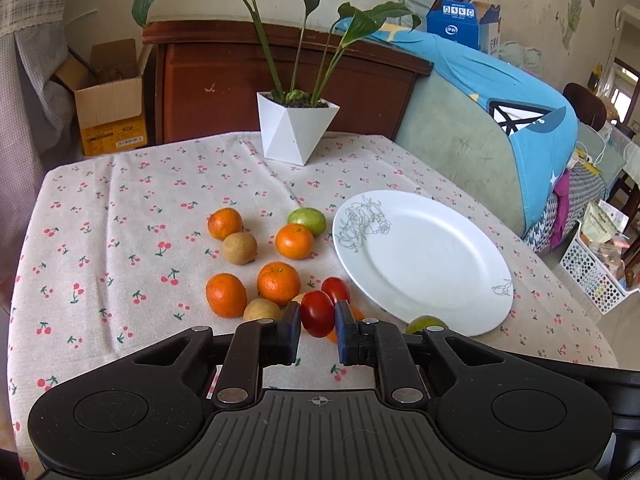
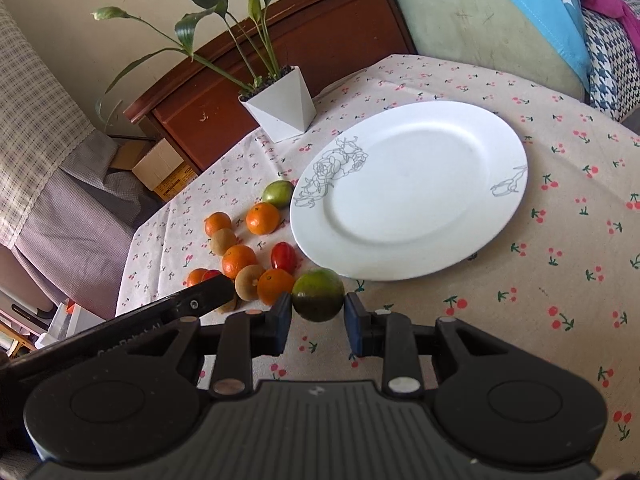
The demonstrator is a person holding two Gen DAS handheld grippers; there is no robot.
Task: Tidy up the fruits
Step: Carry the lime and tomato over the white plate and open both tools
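My left gripper point(image 1: 317, 320) is shut on a red cherry tomato point(image 1: 317, 313) at the near edge of the fruit pile. A second red tomato point(image 1: 335, 289) lies just behind it. My right gripper point(image 2: 318, 306) is shut on a dark green fruit point(image 2: 318, 294), close to the near rim of the empty white plate point(image 2: 408, 188). Several oranges point(image 1: 278, 283) and brown longans point(image 1: 239, 247) lie on the cloth left of the plate, with a light green fruit point(image 1: 307, 221) at the back. In the right wrist view the left gripper's finger point(image 2: 208, 294) covers part of the pile.
A white faceted pot with a leafy plant point(image 1: 294, 130) stands at the table's far edge. The cherry-print tablecloth point(image 1: 120, 220) covers the table. Behind are a wooden cabinet point(image 1: 280, 88), a cardboard box point(image 1: 110, 104) and a sofa with blue cloth point(image 1: 500, 92).
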